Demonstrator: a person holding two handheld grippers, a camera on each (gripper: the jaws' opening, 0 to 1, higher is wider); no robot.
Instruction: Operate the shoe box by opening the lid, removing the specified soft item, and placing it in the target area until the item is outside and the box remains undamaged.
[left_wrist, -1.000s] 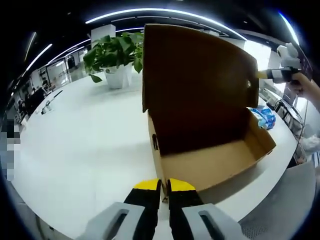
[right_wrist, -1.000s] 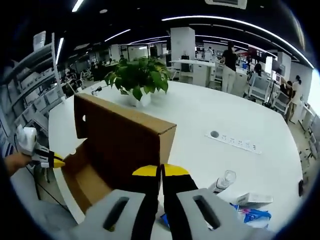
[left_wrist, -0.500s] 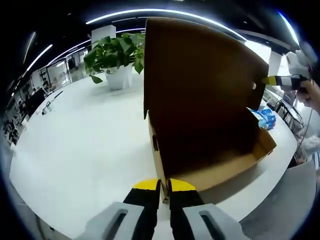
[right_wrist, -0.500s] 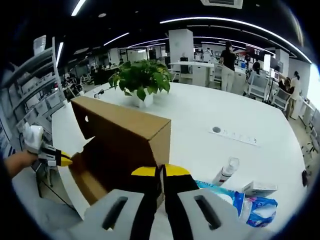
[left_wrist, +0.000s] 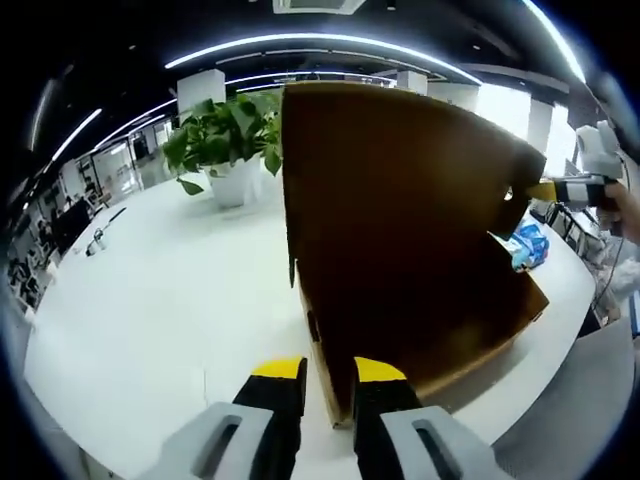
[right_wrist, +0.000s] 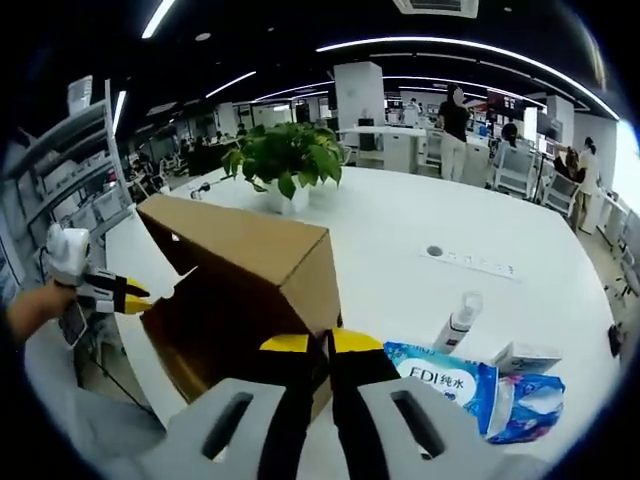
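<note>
— Yellow-tipped jaws of the left gripper (left_wrist: 328, 372) are seen slightly parted, straddling the shoe box (left_wrist: 420, 260) corner wall. And the right gripper (right_wrist: 322, 345)?

— Its jaws are pressed together against the lid (right_wrist: 240, 240) edge; whether cardboard is pinched cannot be told. The box is placed near the white table's (left_wrist: 170, 290) edge, with tissue packs (right_wrist: 450, 380) just beside it and a potted plant (right_wrist: 285, 165) farther back
</note>
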